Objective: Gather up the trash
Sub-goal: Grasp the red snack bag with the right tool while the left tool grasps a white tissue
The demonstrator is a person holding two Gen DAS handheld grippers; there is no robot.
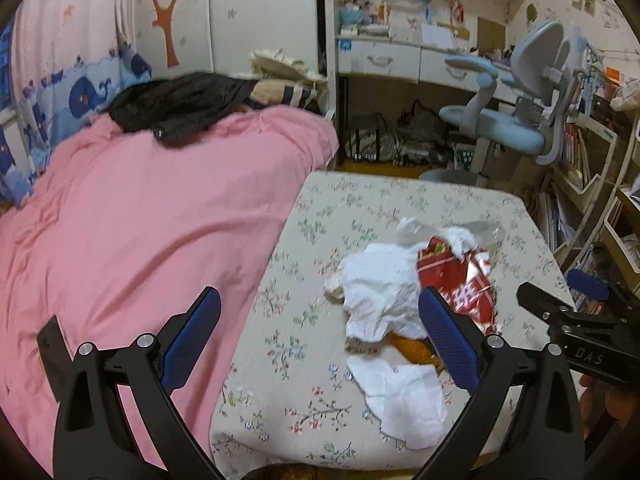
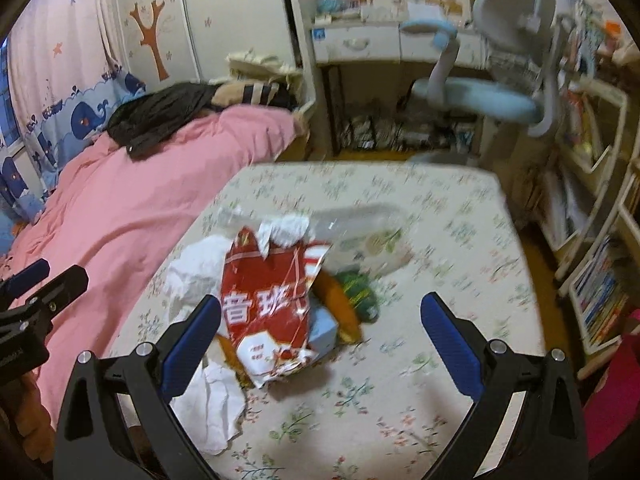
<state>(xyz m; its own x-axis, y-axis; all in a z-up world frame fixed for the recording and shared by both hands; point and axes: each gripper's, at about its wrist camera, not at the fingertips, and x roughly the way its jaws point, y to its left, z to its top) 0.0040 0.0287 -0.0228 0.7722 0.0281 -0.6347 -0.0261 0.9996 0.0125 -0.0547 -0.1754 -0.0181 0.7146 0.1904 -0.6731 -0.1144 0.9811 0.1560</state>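
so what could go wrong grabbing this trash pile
1. The pile is mixed: the red wrapper lies over tissues, a blue box and other bits. One pinch by the open right tongs will likely lift only the wrapper and scatter the rest.
2. The flat tissue lies near the table edge; a nudge from the open left tongs could push it off.
3. Both tongs point at the same pile and could collide.

Readable text: two spots only.
The red snack bag in the trash pile is showing large white Chinese characters "音" and "珑"; its smaller print is blurring. The right gripper body is showing "DAS".
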